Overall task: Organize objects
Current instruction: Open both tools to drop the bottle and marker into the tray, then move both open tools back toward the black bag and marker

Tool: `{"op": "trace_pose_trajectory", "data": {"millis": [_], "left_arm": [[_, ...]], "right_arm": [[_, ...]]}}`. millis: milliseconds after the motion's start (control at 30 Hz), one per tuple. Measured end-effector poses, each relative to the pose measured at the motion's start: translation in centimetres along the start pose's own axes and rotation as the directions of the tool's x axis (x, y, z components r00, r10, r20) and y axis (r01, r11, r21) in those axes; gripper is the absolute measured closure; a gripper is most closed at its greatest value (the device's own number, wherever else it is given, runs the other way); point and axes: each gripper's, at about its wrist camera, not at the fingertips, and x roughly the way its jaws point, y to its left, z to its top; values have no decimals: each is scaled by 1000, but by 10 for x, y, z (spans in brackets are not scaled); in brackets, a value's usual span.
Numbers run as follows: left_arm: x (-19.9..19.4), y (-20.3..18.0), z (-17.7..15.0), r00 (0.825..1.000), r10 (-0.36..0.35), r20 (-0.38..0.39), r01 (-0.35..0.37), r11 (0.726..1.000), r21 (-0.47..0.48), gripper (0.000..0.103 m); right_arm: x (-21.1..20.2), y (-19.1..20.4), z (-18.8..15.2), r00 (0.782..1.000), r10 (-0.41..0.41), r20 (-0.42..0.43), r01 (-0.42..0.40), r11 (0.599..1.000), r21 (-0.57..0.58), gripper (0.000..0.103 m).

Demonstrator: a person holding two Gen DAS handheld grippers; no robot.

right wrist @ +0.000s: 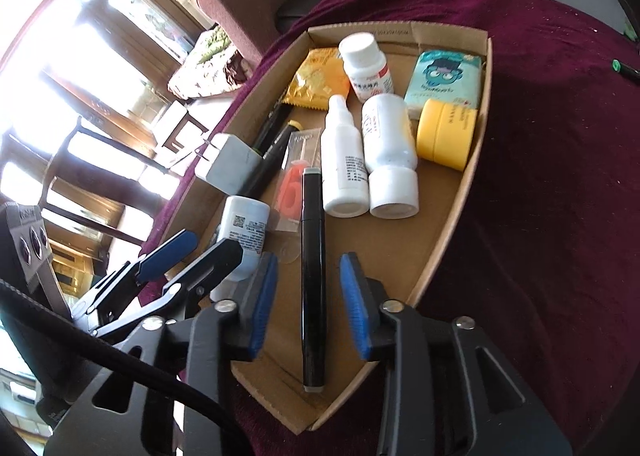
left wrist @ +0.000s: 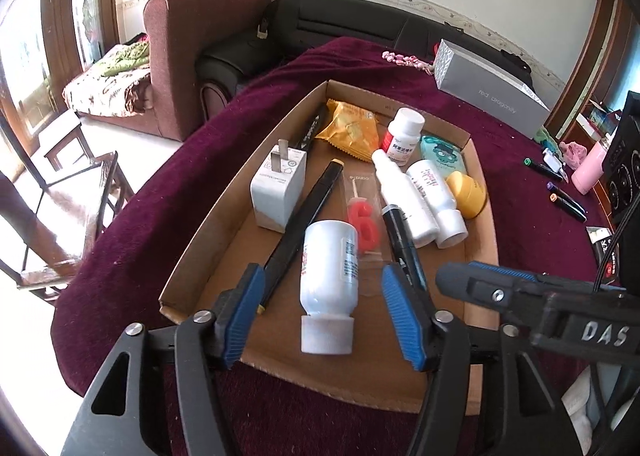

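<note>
right wrist view: black marker (right wrist: 313,280) lies between open hand-held gripper (right wrist: 309,306) pads.

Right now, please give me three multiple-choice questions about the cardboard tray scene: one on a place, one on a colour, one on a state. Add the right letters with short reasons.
1. Where does the yellow jar stand?
A. at the tray's right wall, beside the tissue pack
B. outside the tray, on the cloth
C. on top of the charger

2. What colour is the number candle?
A. green
B. red
C. white

3. How is the black marker in front of the right hand-held gripper?
A. clamped by the pads
B. standing upright
C. lying flat between open pads

Answers:
1 A, it sits against the cardboard tray wall next to the tissue pack.
2 B, the figure is red.
3 C, gaps show on both sides.
</note>
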Motion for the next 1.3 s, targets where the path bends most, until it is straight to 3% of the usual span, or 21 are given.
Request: {"op": "trace_pose_trajectory", "data": {"millis": [100, 433, 733, 900, 1300], "left_arm": [[-9, -9, -1, 1000, 11, 18, -12, 1000, 24, 41], [-43, -57, -2, 997, 3, 77, -14, 989, 144, 40], [-54, -120, 0, 996, -31, 87, 9, 969, 248, 38], [-49, -160, 2, 996, -47, 71, 23, 951, 308, 38], [-17, -226, -14, 993, -106, -41, 114, 907, 405, 38]], "right_arm": [[-13, -6, -2, 999, 12, 34, -12, 1000, 13, 53], [-65, -42, -19, 994, -2, 112, -5, 998, 65, 53], [-132, -117, -33, 976, -65, 208, 24, 980, 196, 53], [-178, -166, -35, 952, -146, 270, 68, 958, 278, 53], [-270, -285, -16, 858, -358, 369, 162, 869, 467, 48]]}}
